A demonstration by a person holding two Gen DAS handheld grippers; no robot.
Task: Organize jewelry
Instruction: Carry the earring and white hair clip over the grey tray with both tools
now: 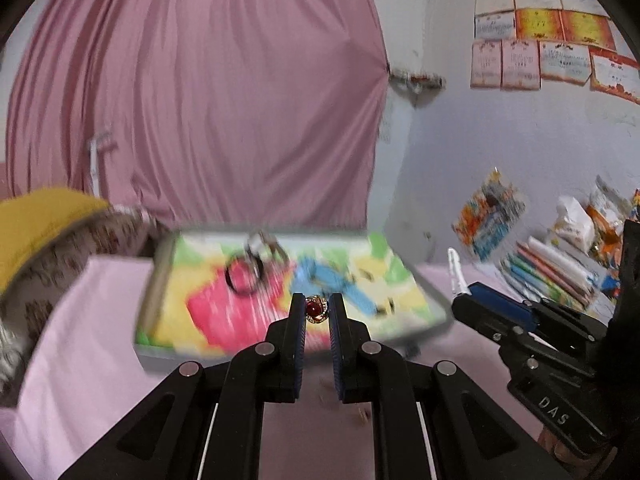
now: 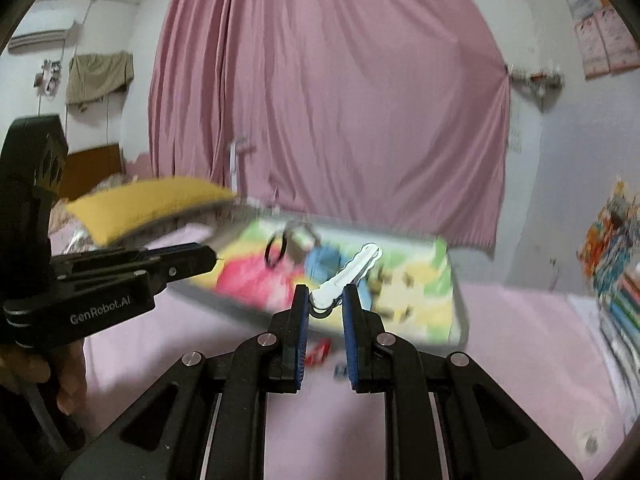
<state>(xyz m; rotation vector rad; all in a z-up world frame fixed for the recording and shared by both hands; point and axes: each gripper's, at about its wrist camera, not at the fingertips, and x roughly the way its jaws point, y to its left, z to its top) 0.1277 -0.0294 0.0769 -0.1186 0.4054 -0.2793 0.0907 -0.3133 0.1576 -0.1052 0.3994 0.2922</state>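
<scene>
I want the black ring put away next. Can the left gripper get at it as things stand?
Probably not yet: the left gripper is shut on a red-stone ring. The black ring lies uncovered on the colourful tray.

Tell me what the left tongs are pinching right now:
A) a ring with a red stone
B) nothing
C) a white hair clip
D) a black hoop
A: in the left wrist view the left tongs close on a ring with a red stone, while the white hair clip sits in the right tongs and the black hoop lies on the colourful tray.
</scene>
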